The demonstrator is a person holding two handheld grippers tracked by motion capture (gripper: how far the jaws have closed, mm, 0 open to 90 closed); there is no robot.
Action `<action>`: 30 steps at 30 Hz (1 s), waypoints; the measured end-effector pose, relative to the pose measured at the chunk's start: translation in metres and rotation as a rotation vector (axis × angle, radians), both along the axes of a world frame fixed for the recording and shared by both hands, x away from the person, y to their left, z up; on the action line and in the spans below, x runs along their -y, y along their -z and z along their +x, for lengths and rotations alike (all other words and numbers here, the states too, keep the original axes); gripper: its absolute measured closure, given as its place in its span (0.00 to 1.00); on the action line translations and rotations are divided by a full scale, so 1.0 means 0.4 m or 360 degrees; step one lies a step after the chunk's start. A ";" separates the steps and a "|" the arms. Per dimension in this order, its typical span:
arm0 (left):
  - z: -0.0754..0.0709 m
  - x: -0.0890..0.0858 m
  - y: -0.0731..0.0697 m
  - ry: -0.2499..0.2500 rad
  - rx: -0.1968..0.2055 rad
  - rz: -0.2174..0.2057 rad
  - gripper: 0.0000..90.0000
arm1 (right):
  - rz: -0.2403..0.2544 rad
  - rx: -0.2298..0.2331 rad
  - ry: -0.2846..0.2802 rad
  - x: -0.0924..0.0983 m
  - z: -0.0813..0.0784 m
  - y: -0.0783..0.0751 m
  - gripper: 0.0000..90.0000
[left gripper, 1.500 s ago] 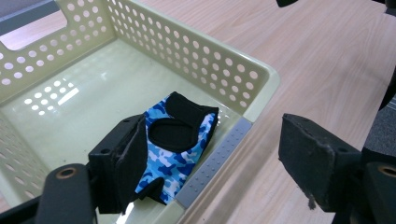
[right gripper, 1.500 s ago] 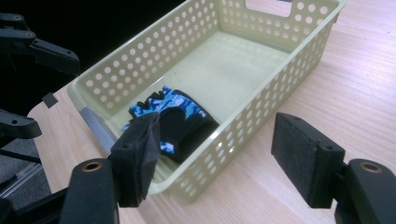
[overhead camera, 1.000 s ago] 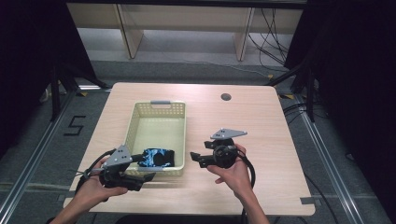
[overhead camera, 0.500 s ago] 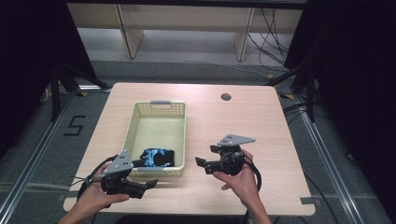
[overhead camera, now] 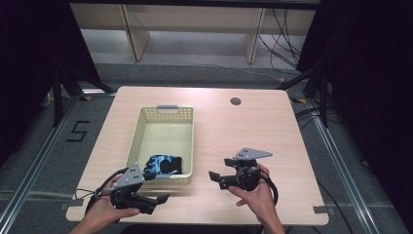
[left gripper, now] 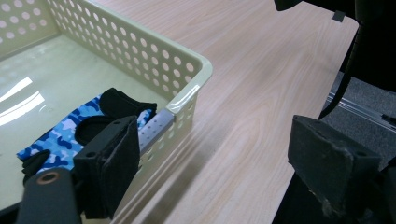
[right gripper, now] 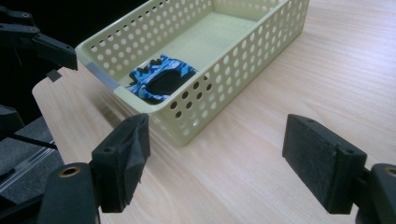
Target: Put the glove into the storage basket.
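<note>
We see both tools, left tool (overhead camera: 163,199) and right tool (overhead camera: 213,175), gaping empty, jaws just opening; glove (overhead camera: 164,165) in basket (overhead camera: 165,109) looks soft, light; pinch cuff.

We see the table (overhead camera: 253,122) brightly and evenly lit from above in the high view, while the surroundings on both sides fall into near black. The floor beyond it is a duller grey. In the left gripper view, white glare patches sit on the glossy floor of the basket (left gripper: 28,93), and a soft shadow runs along its outer wall on the wood. In the right gripper view we find a similar faint shadow beside the basket (right gripper: 210,107). The near black pads look slightly soft; the wood grain stays sharp.
</note>
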State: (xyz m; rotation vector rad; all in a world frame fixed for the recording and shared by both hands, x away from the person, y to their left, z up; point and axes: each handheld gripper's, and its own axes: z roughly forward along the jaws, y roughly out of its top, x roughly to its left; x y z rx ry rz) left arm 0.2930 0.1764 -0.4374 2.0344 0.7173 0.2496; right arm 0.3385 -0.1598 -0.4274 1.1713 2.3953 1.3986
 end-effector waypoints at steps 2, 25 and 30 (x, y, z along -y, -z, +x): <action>-0.005 0.007 0.006 0.0004 0.0000 -0.0024 0.18 | 0.0016 0.0010 -0.0018 0.002 -0.002 0.005 0.27; -0.042 0.028 0.043 0.0062 -0.0031 0.0043 0.19 | 0.0025 -0.0005 -0.0045 0.045 -0.045 0.054 0.26; -0.051 0.026 0.062 0.0052 -0.0023 0.0040 0.19 | 0.0015 -0.0023 -0.0061 0.057 -0.058 0.069 0.26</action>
